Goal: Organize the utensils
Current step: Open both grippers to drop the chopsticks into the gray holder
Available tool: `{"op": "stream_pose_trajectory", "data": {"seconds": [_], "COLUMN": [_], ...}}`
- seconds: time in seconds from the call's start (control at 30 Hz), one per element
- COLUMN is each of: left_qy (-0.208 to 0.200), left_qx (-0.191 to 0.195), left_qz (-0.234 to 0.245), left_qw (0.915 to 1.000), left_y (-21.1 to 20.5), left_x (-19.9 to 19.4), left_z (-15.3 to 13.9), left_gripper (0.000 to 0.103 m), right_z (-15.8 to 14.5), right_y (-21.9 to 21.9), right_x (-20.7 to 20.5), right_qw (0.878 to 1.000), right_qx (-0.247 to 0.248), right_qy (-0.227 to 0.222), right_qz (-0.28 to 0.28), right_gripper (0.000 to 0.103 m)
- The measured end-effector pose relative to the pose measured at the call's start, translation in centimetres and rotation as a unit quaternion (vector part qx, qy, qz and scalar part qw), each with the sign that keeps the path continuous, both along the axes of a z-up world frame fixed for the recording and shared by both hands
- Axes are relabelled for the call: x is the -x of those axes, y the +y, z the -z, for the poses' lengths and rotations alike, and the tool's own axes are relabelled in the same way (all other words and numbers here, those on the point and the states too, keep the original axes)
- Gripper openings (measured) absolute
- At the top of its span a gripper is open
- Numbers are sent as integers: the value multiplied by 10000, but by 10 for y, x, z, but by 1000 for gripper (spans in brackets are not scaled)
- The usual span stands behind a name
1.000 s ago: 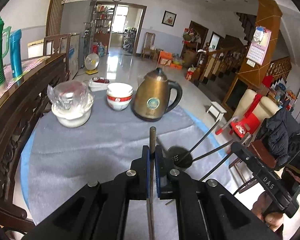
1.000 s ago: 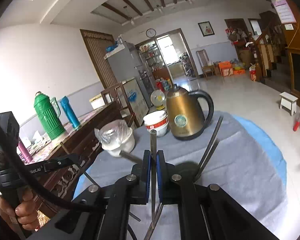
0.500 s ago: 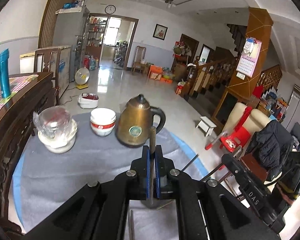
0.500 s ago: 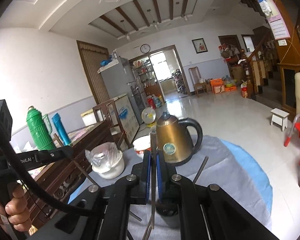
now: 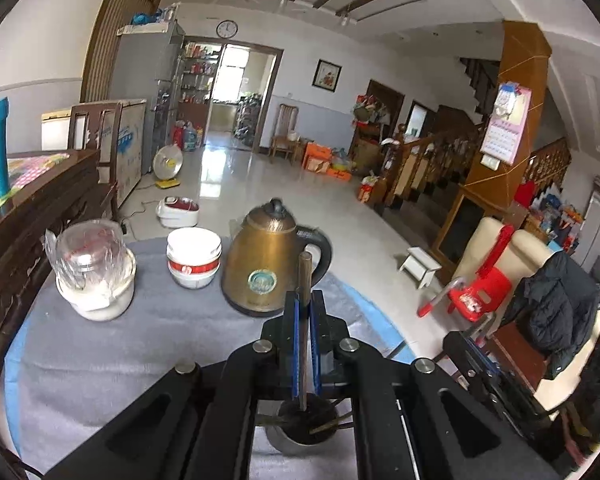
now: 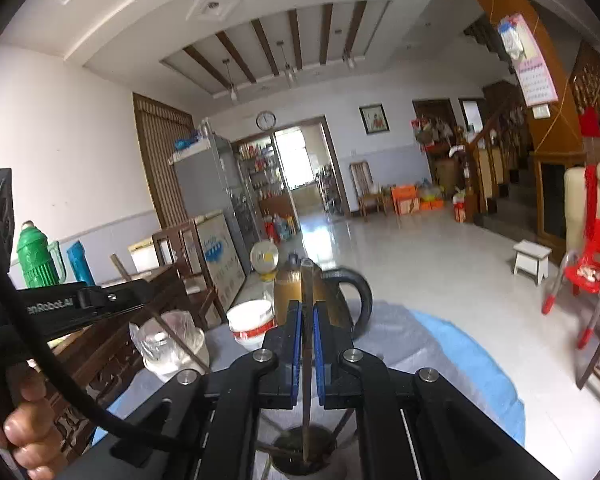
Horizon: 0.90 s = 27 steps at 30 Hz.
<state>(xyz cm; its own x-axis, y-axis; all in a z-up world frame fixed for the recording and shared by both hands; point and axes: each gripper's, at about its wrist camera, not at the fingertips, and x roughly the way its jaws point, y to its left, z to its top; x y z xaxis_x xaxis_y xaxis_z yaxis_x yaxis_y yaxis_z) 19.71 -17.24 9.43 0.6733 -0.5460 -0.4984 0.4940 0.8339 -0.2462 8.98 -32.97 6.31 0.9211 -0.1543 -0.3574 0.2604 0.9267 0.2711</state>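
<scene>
Grey cloth covers the round table (image 5: 100,360), where a brass kettle (image 5: 266,268), a stack of white bowls (image 5: 194,258) and a wrapped jar (image 5: 90,256) stand at the far side. Nearest the cameras sits a metal holder cup (image 5: 306,426), utensil handles splayed inside. The left gripper (image 5: 305,320) is clamped tight on a thin dark stick (image 5: 304,280), the right gripper (image 6: 307,320) likewise on another slim stick (image 6: 307,288), both tips over the cup. Best lower each straight down, then release only once the tip is inside the rim.
</scene>
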Motion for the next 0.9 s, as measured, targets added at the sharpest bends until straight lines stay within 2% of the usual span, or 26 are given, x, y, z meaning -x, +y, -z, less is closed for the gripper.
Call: {"op": "stream_pose_trajectory", "data": {"seconds": [0.2, 0.43, 0.47, 0.53, 0.57, 0.6, 0.67, 0.77, 0.9], "left_qy": [243, 263, 205, 55, -64, -221, -500, -750, -812], "left_qx": [-268, -560, -634, -770, -830, -887, -1025, -1301, -1531], "left_qz": [-130, 70, 83, 129, 100, 54, 1, -113, -312], "left_qw": [9993, 9981, 9977, 9969, 9965, 9958, 9935, 9886, 9844], "left_y": [-7, -10, -9, -6, -2, 2, 9, 22, 43], "left_x": [-9, 6, 11, 24, 31, 40, 54, 75, 95], "left_z": [33, 40, 39, 36, 33, 31, 27, 26, 36], "left_gripper": [5, 6, 9, 28, 45, 53, 55, 66, 76], "right_z": [16, 31, 33, 38, 40, 41, 44, 46, 49], "right_y": [1, -4, -5, -6, -6, -6, -7, -6, -7], "right_x": [1, 6, 8, 7, 9, 10, 14, 19, 30], "right_qw": [9996, 9978, 9975, 9965, 9961, 9958, 9949, 9942, 9923], "right_qx": [-119, -353, -401, -514, -555, -591, -704, -773, -1007], "right_qy": [217, 538, 564, 643, 670, 684, 702, 713, 666], "right_qz": [-116, -151, -150, -150, -153, -157, -185, -218, -281], "right_gripper": [6, 6, 6, 7, 9, 9, 10, 10, 10]}}
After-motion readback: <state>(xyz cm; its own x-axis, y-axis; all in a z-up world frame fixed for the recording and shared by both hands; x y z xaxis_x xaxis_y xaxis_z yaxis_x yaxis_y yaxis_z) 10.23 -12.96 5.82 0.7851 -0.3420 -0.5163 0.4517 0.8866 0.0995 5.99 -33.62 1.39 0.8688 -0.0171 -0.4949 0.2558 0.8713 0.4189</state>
